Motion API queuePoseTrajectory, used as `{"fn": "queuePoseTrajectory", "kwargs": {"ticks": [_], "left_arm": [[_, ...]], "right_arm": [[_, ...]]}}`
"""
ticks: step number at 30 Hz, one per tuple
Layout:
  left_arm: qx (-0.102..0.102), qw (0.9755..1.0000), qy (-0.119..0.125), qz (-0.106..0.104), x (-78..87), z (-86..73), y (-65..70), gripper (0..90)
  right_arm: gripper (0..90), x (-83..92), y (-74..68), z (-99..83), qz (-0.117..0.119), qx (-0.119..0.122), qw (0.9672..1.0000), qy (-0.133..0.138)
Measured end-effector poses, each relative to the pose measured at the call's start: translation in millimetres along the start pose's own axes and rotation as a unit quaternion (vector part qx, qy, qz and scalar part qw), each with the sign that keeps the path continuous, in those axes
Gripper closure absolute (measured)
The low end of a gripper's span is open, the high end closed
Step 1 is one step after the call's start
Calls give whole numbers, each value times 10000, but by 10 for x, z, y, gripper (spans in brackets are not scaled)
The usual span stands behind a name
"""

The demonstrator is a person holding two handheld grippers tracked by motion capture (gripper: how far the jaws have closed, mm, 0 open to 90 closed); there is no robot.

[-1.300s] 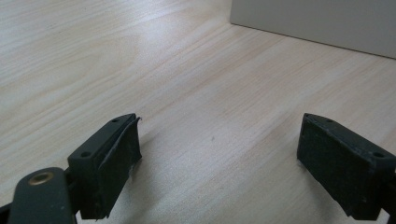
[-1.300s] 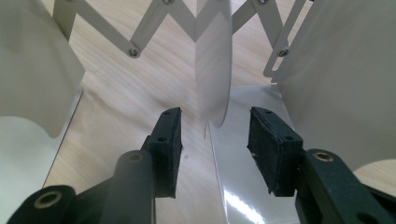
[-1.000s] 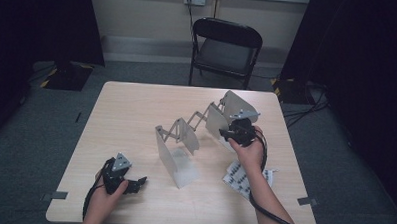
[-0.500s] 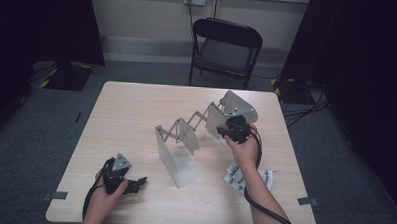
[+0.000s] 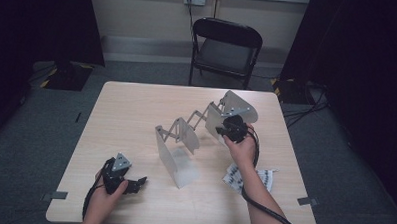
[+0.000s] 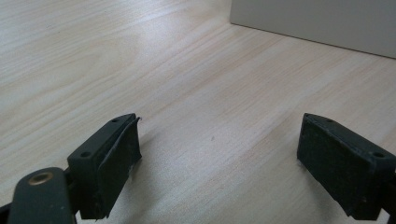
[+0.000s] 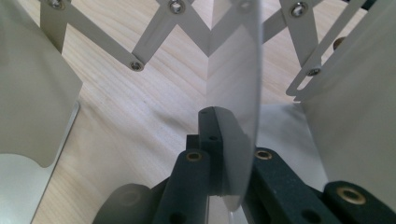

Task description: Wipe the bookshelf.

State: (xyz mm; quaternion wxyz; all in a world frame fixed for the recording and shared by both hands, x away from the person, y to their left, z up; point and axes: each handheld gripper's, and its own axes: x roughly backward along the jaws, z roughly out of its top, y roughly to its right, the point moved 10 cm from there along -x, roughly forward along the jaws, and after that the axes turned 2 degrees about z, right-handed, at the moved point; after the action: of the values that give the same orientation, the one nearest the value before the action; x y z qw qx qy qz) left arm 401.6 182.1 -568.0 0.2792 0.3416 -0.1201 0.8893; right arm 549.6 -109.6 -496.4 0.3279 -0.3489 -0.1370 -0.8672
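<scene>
Since a second ago your right hand has barely shifted, but its jaws have just been closing, and they now pinch one panel of the pale grey metal accordion rack [image 5: 201, 129], whose upright plates are joined by scissor links; your left hand and the rack itself sit where they were. From the high view, the rack stretches diagonally across the middle of the light wooden table [image 5: 131, 109], from a large plate near you to a rounded plate toward the far right. Your right gripper [image 5: 232, 129] is at the far right end of that rack, clamped on one of the last plates, with your right hand [image 5: 241, 149] just behind it and the black cable trailing down along your forearm. Your left gripper [image 5: 126, 182] rests low near the table's near left edge, well apart from the rack, with nothing between its jaws. A white sheet with black printed marks [image 5: 249, 178] lies on the table beside your right forearm, and a black folding chair [image 5: 224, 50] stands beyond the far edge. In the left gripper view, the two black jaws stand wide apart over bare wood grain, empty, and a flat pale plate of the rack [image 6: 317, 23] crosses the top right corner. In the right gripper view, the jaws are closed tight on the thin edge of a plate [image 7: 245, 84] that rises straight up between them, with riveted scissor links [image 7: 154, 32] fanning out behind it.
</scene>
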Motion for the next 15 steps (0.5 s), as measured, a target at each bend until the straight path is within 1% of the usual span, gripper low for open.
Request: {"fn": "queuePoseTrajectory", "kwargs": {"ticks": [7, 15], "left_arm": [[3, 10000, -3, -5, 0, 0, 1, 127], [29, 10000, -21, 42, -1, -4, -11, 116]], "right_arm": [[900, 35, -5, 21, -3, 109, 9998, 140], [900, 66, 3, 27, 12, 81, 9997, 238]]}}
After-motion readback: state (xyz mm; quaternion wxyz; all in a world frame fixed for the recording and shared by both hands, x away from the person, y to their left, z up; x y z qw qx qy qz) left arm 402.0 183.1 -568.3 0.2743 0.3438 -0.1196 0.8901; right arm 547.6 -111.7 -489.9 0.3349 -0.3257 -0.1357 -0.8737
